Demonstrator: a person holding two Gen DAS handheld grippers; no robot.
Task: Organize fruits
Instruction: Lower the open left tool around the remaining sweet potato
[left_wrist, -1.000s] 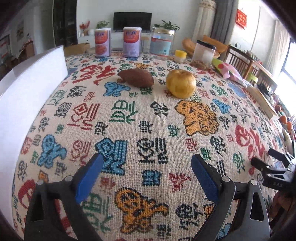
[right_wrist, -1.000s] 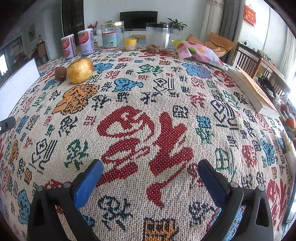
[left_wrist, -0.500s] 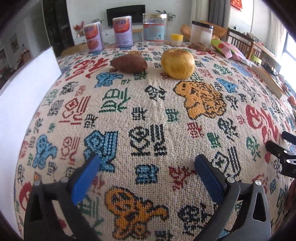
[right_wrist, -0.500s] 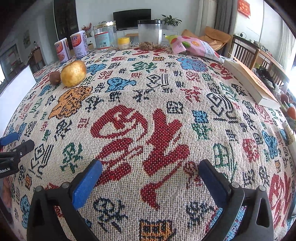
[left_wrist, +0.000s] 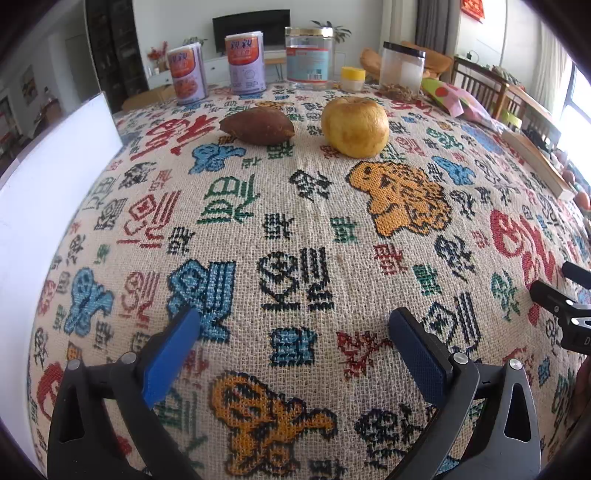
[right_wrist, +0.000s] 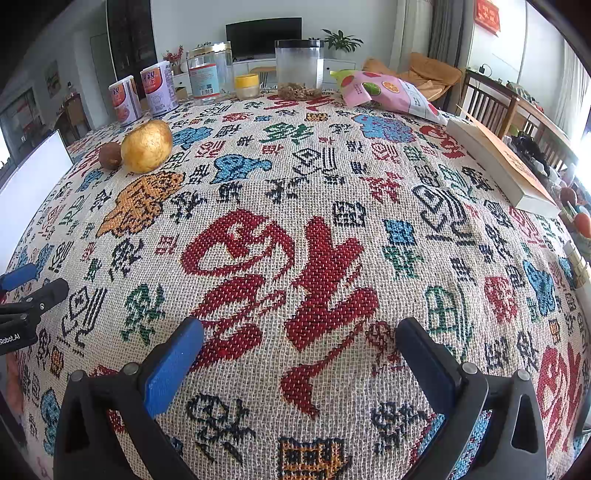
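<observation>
Woven tablecloth with coloured characters (left_wrist: 295, 206) covers the table; white flat panel (left_wrist: 48, 206) at left edge. Round yellow fruit (left_wrist: 355, 126) and oval brown fruit (left_wrist: 258, 126), long axis crosswise, lie ahead of left gripper (left_wrist: 293, 338), nearer than right gripper (right_wrist: 299, 345). Both wide open, empty.

The right gripper (right_wrist: 295, 354) hangs with its blue-padded fingers (right_wrist: 171, 365) spread wide above the patterned woven bench cloth (right_wrist: 295, 240); a yellow round fruit (right_wrist: 146, 146) touches a small brown fruit (right_wrist: 110, 155) far left.
</observation>
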